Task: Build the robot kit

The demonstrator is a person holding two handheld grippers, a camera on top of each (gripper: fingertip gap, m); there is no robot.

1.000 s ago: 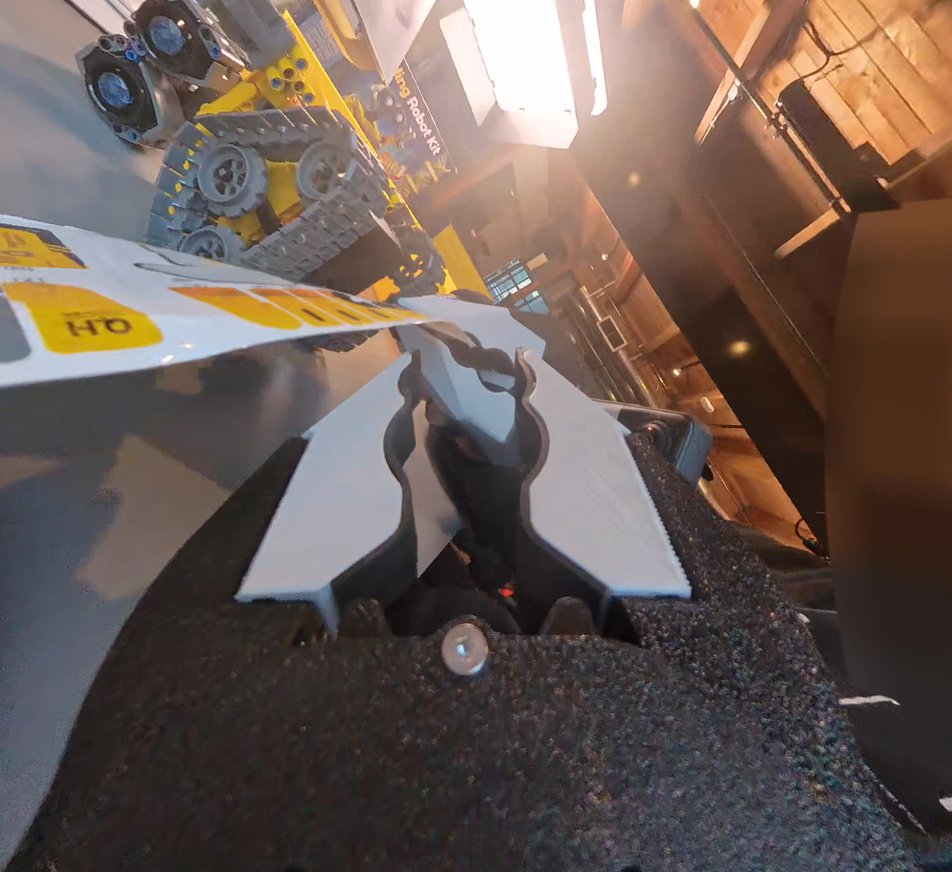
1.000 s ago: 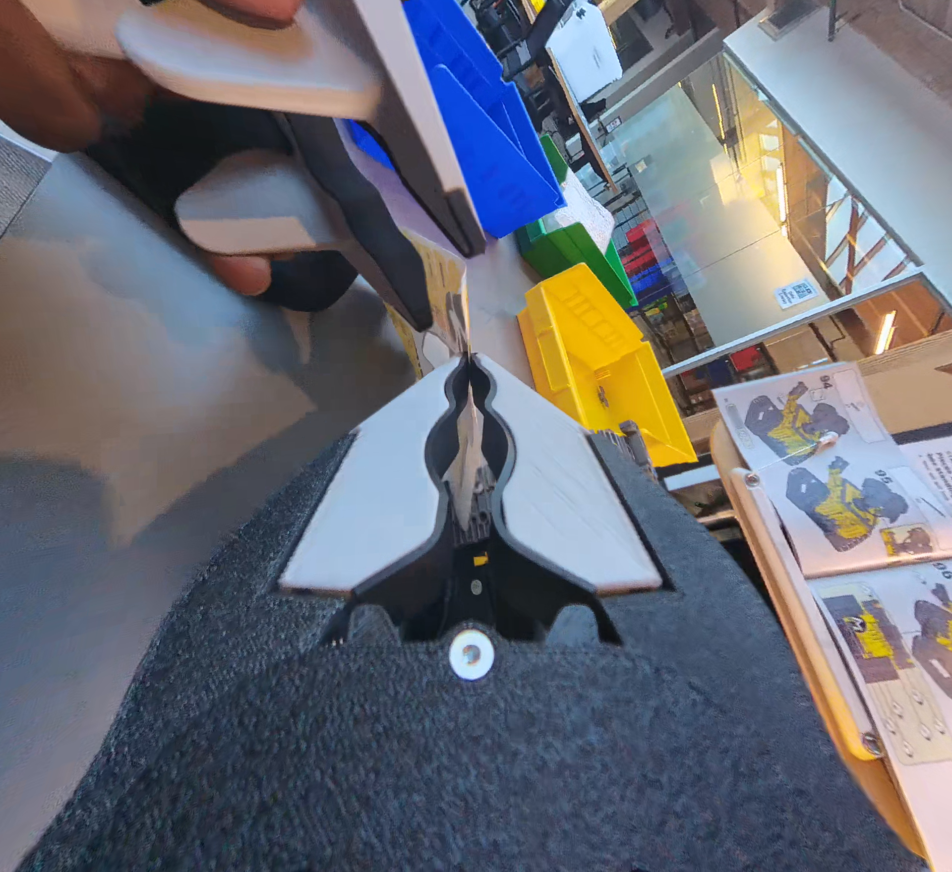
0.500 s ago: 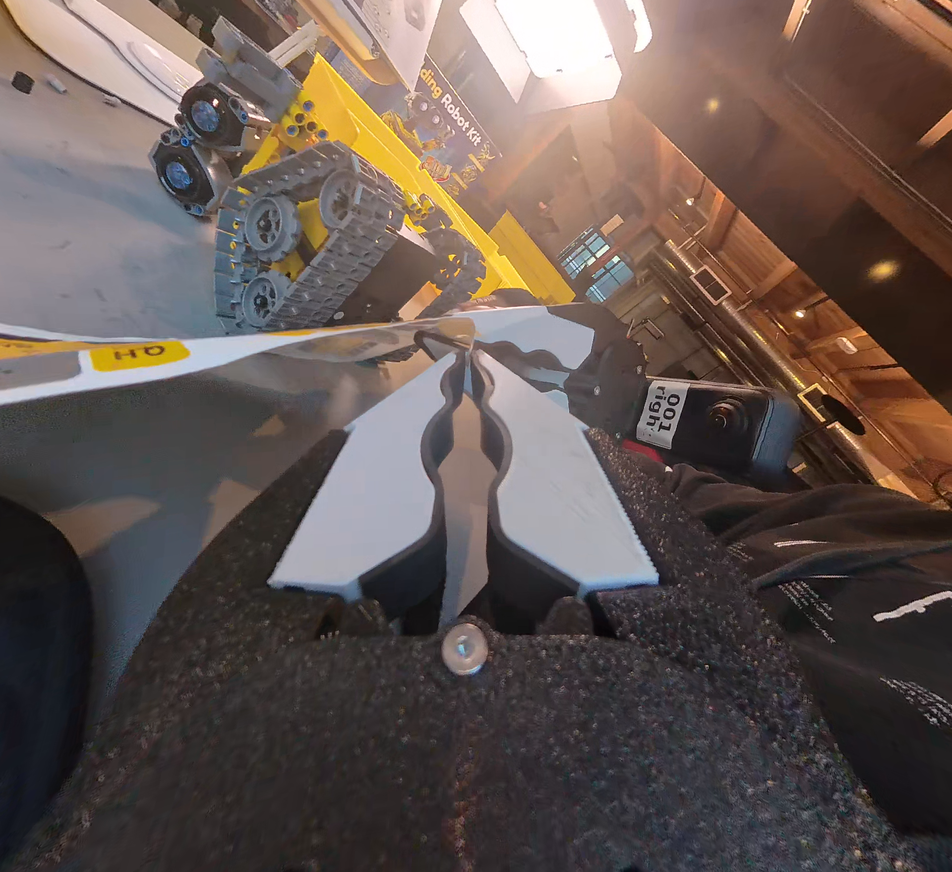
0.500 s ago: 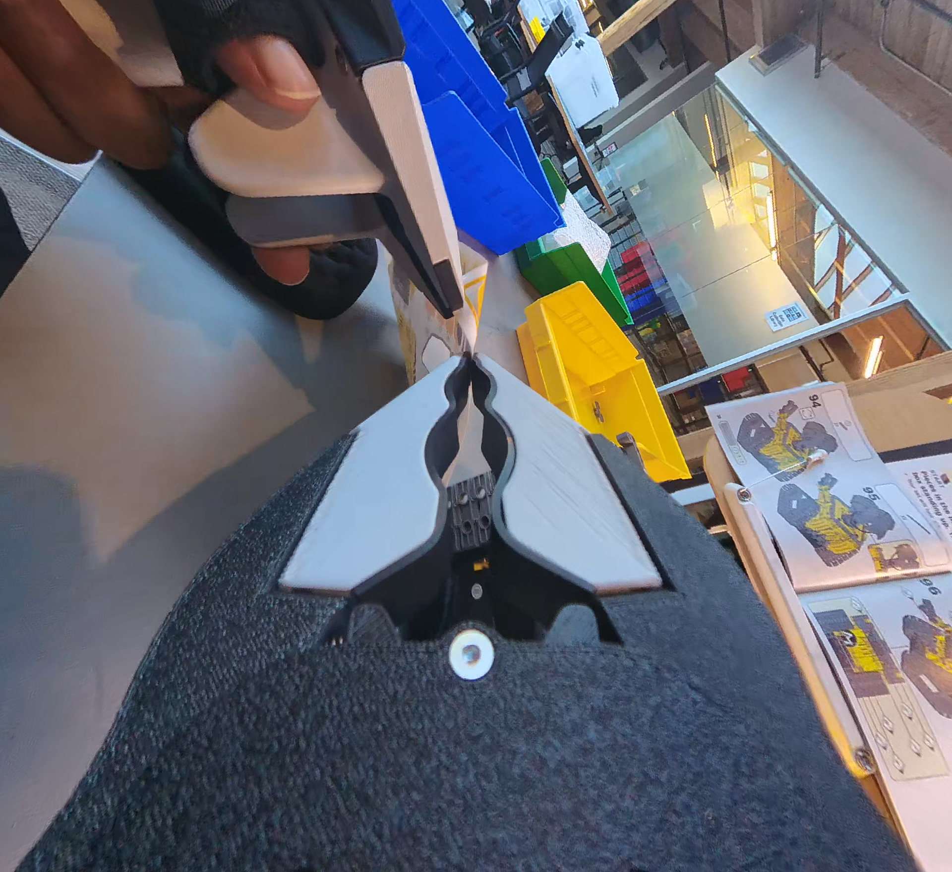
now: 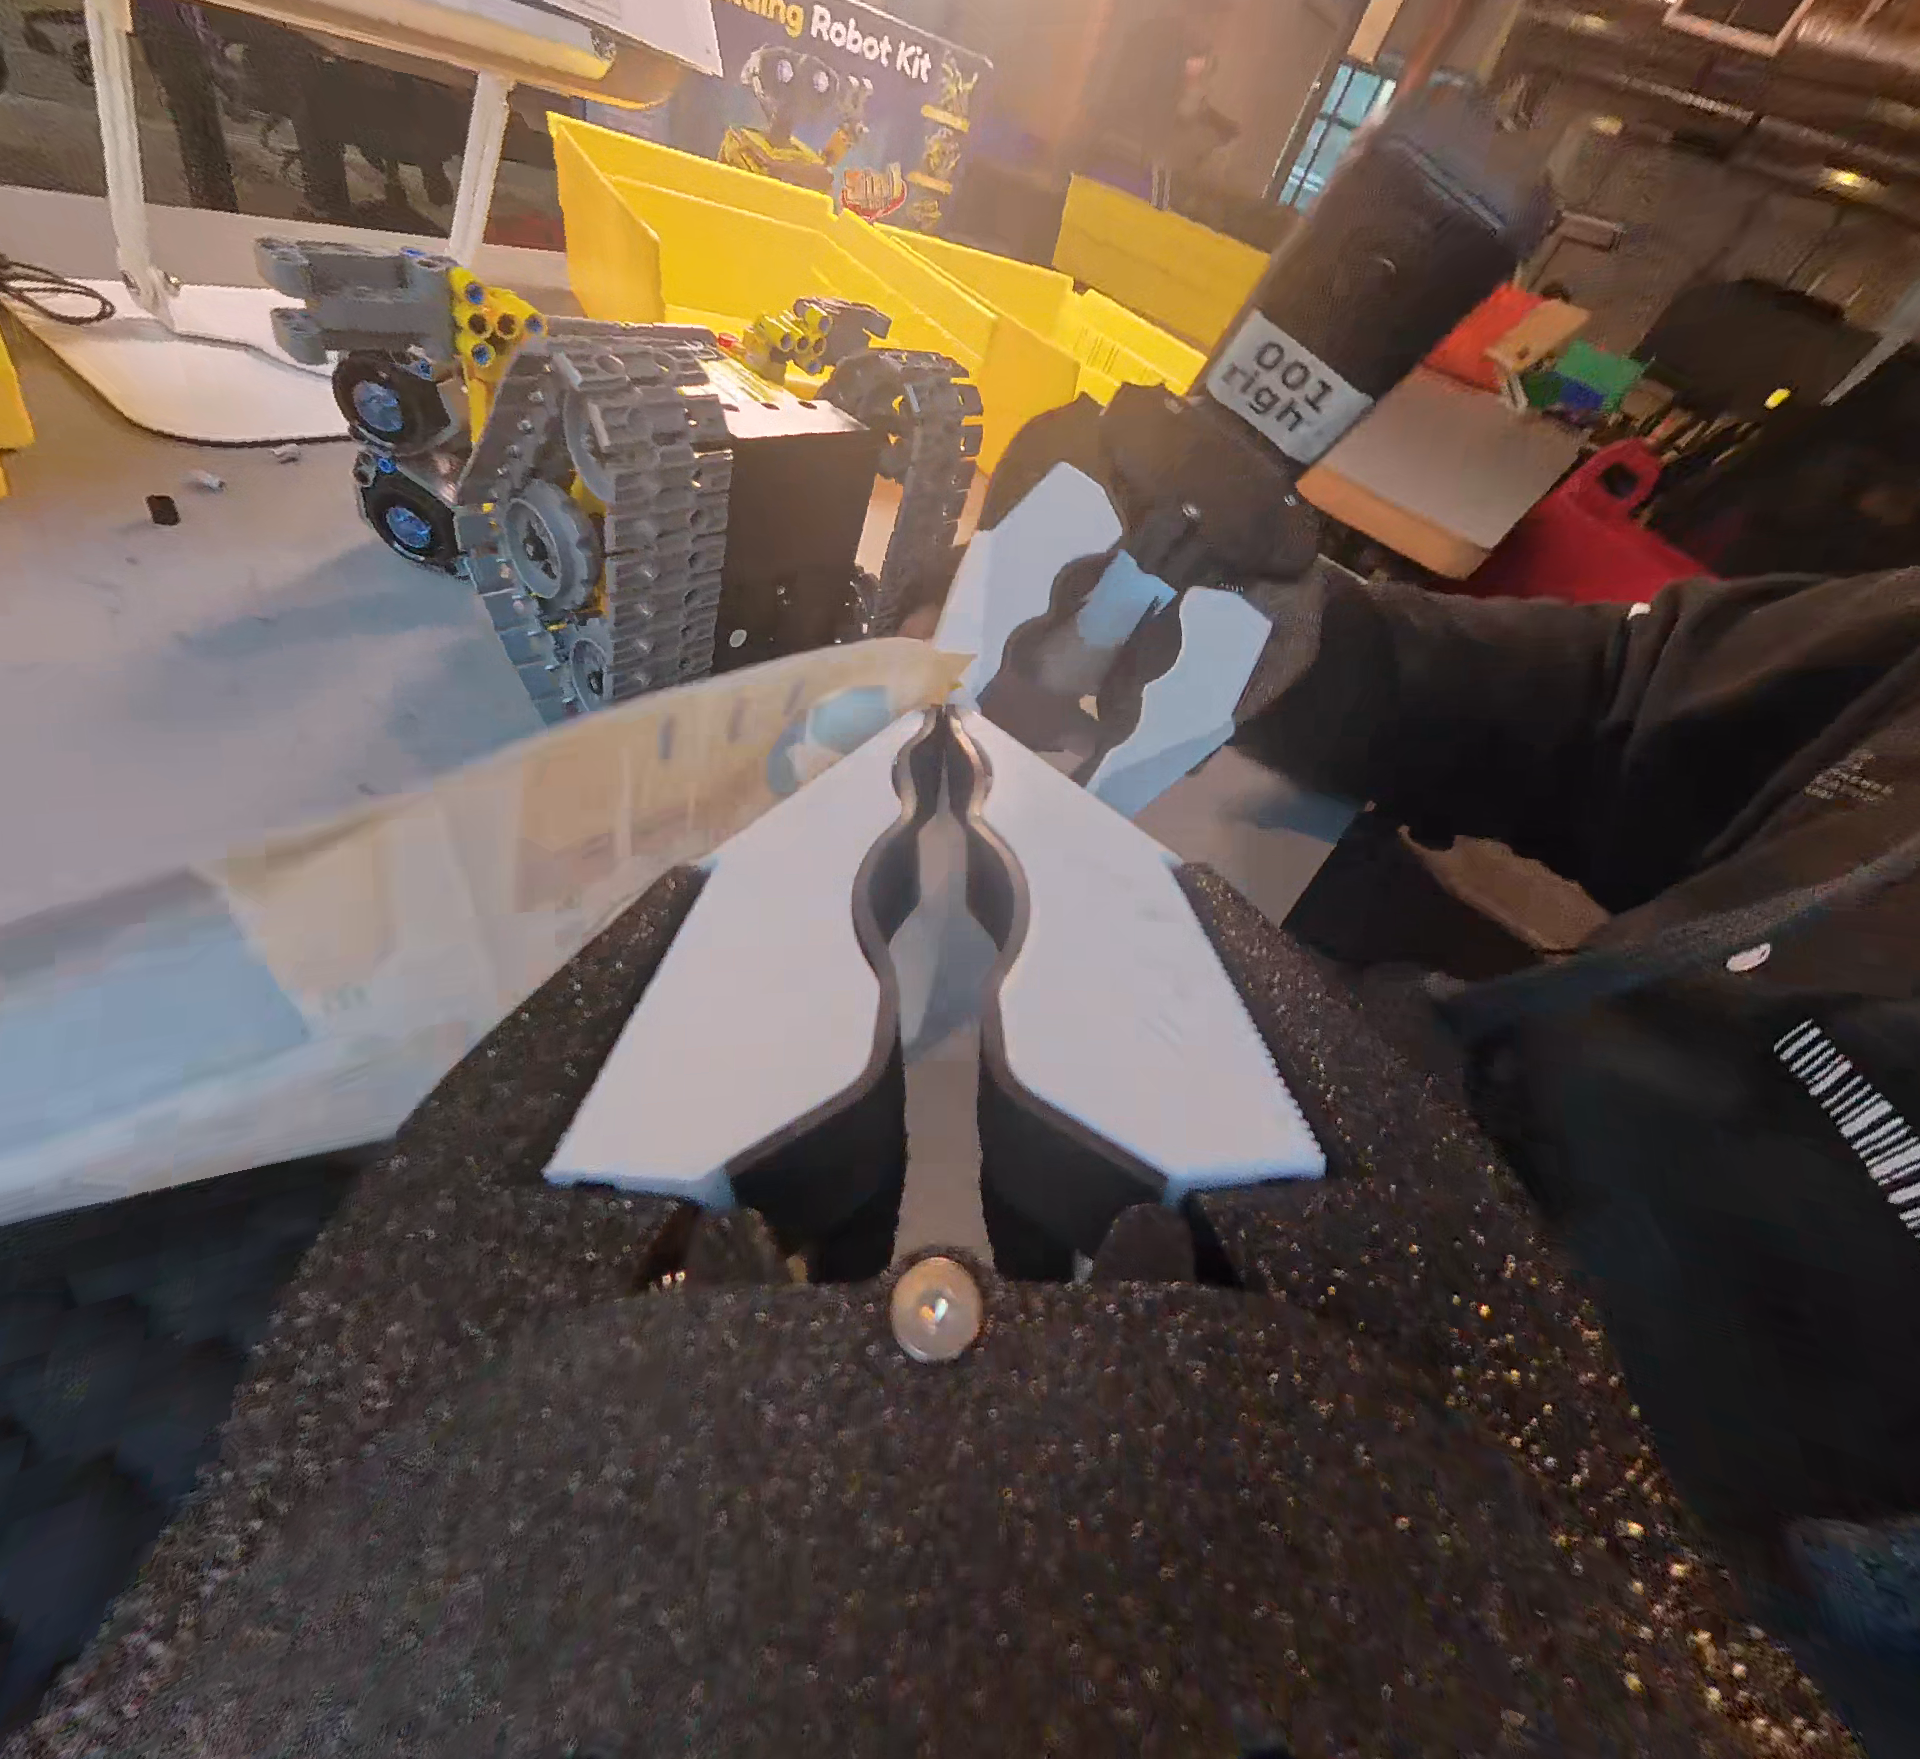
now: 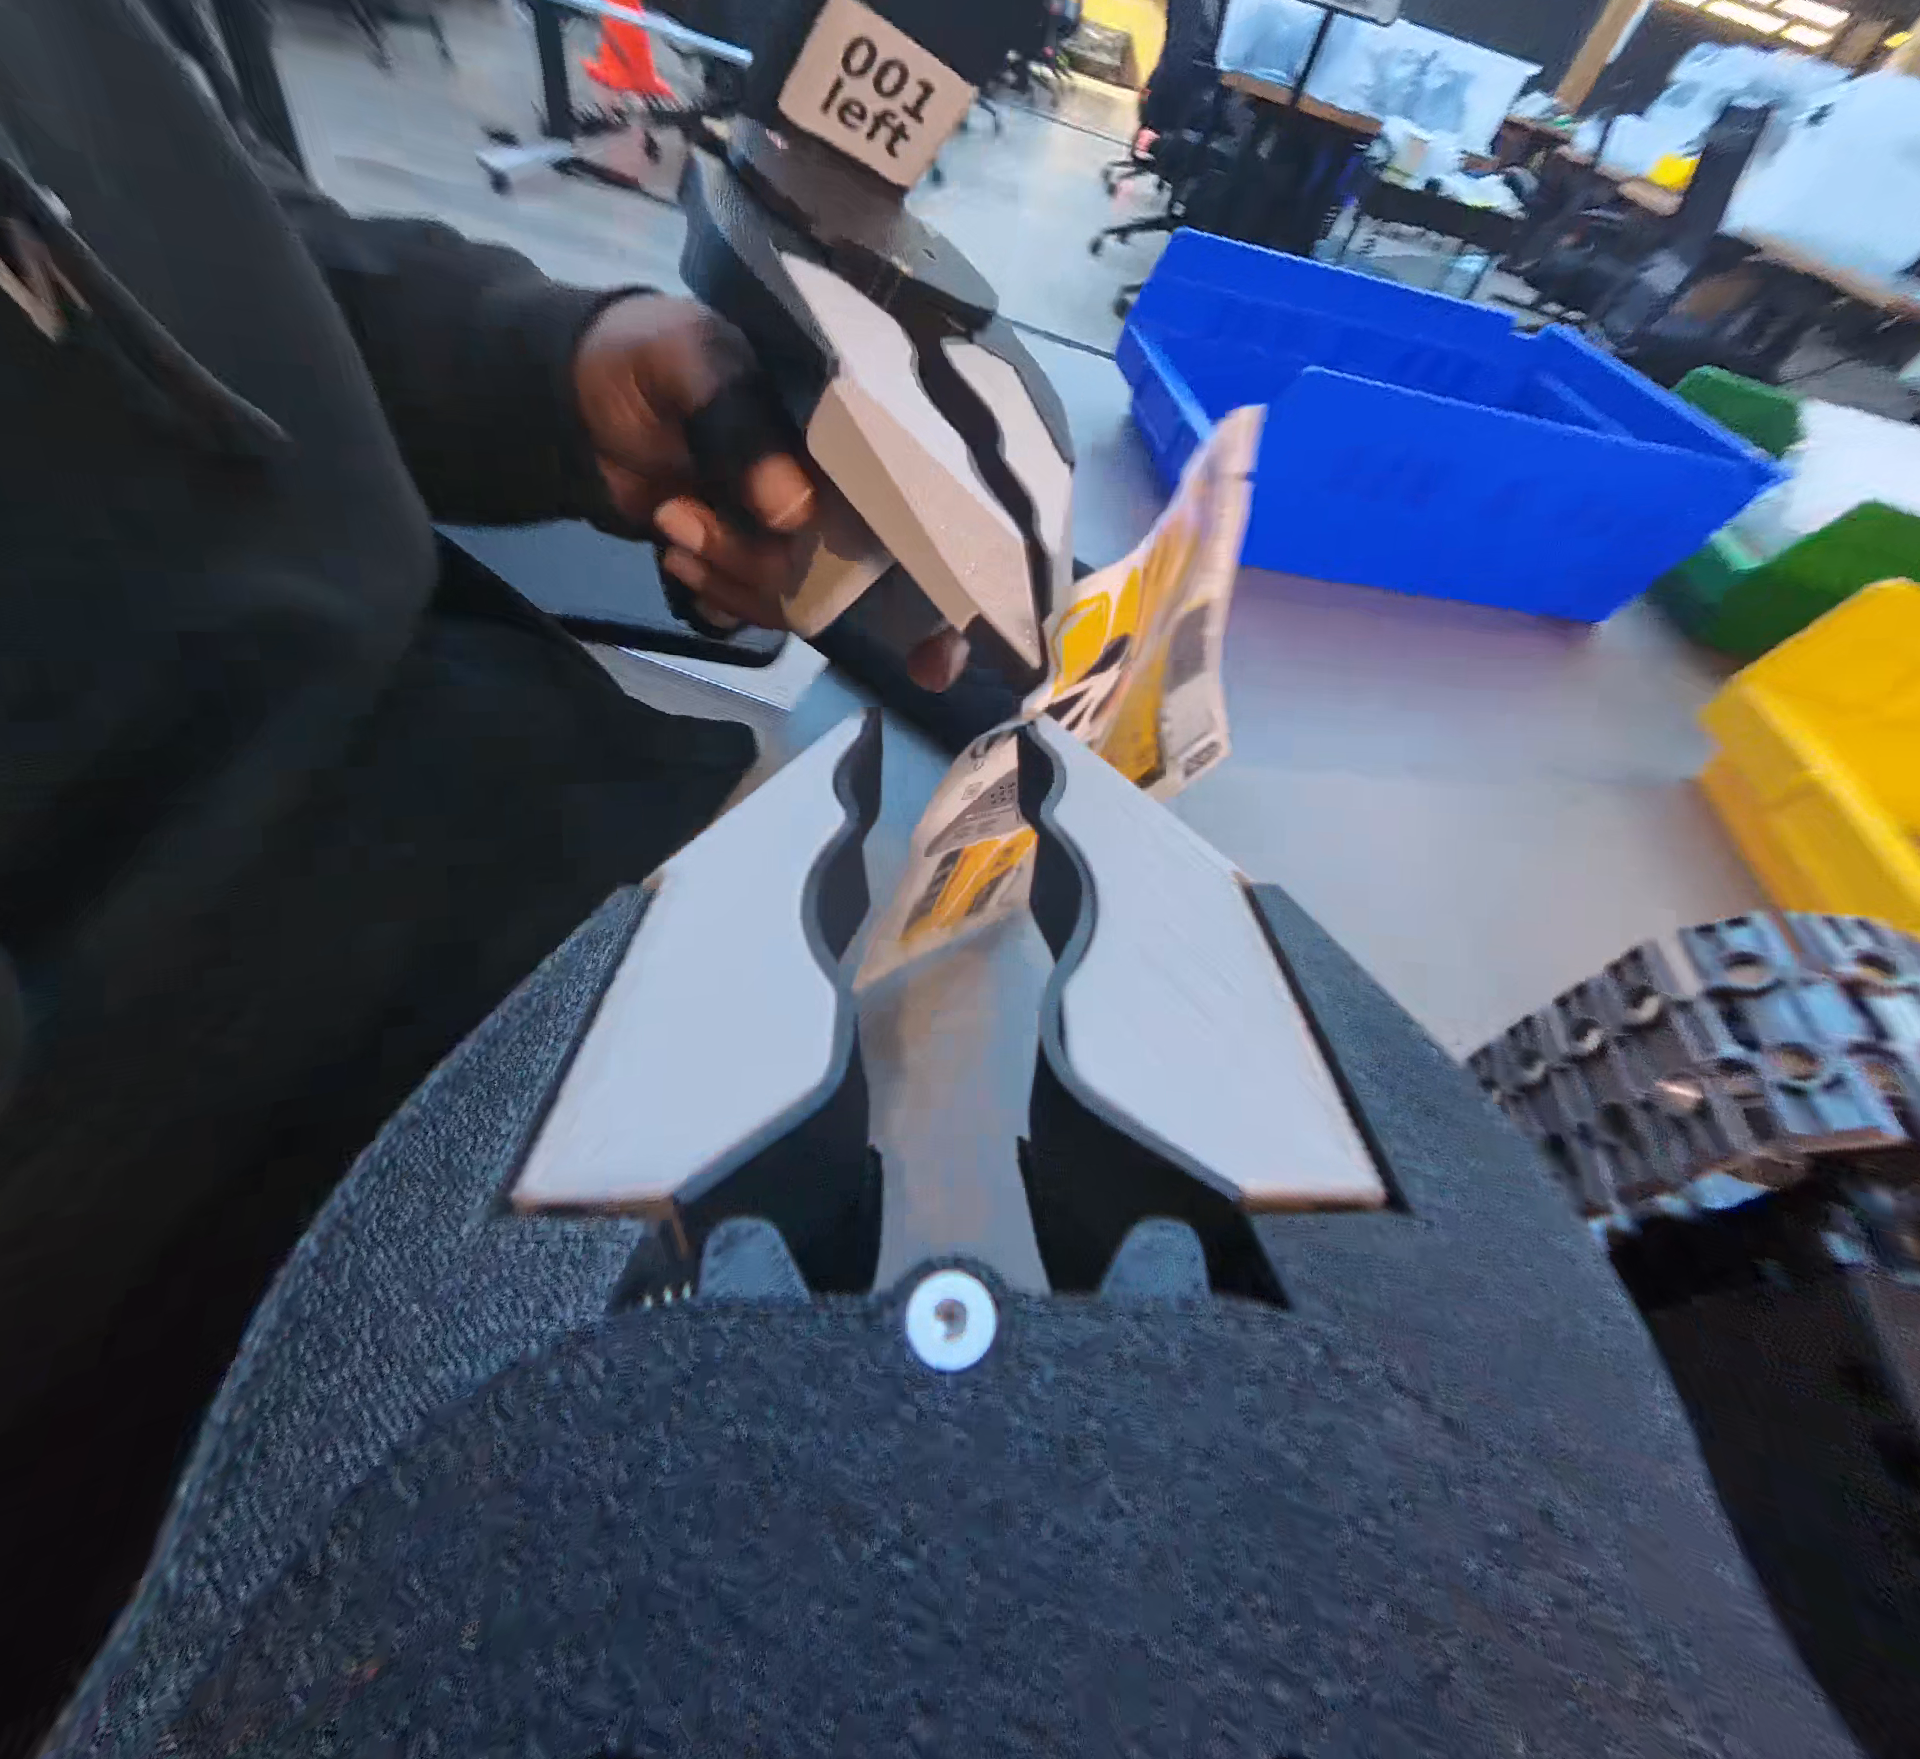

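A yellow-and-white sticker sheet (image 5: 499, 836) is pinched at its corner by the clenched left gripper (image 5: 943, 722) above the table (image 5: 208, 629). The right gripper (image 6: 951, 743) is released, its 2 fingers parted around the sheet's tip, beside a tracked toy robot (image 5: 623, 494).

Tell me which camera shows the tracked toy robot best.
Left wrist view: the tracked toy robot stands whole on the table, treads, wheels and black body visible. The right wrist view catches only a blurred stretch of its tread at the right edge.
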